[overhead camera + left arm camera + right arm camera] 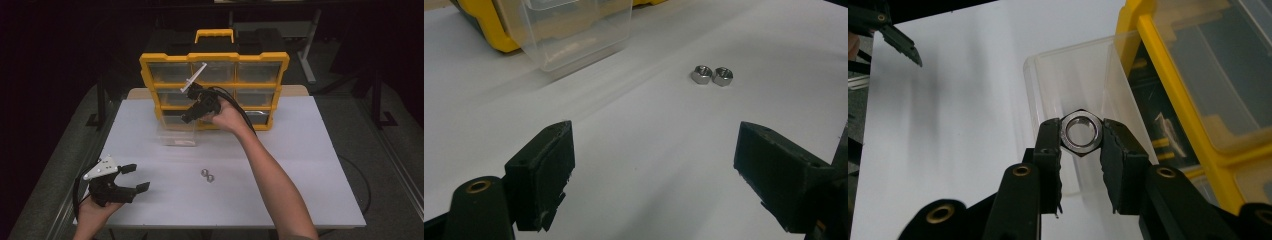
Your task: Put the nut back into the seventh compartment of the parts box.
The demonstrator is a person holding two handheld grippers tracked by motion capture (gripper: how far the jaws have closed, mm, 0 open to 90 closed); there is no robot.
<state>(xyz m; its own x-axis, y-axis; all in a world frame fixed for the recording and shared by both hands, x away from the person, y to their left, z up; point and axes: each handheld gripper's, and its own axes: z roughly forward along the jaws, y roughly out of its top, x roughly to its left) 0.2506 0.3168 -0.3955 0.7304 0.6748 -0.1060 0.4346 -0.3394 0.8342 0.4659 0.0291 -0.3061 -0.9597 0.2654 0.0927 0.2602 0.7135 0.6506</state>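
Right now the right gripper (1082,135) has its jaws pinched on a steel hex nut (1081,131), one flat against each pad, the bore of the nut facing the camera that rides on it. In that gripper view the nut hangs over the open top of a clear plastic bin (1088,75), the drawer that stands pulled out on the white table (310,165) just in front of the yellow organizer case (215,57). In the high view the right gripper (192,114) is raised in front of the case, above the bin (177,135).

As I judge it, the work is putting the loose nuts into that bin: one is on its way and not yet let go, and I cannot tell whether the bin already holds any.

Two more hex nuts (711,75) lie touching each other on the table, well apart from the bin, so at least those remain.

The left gripper (654,165) has its jaws spread wide with nothing between them; it hovers near the table's front left corner, pointed toward the pair of nuts.
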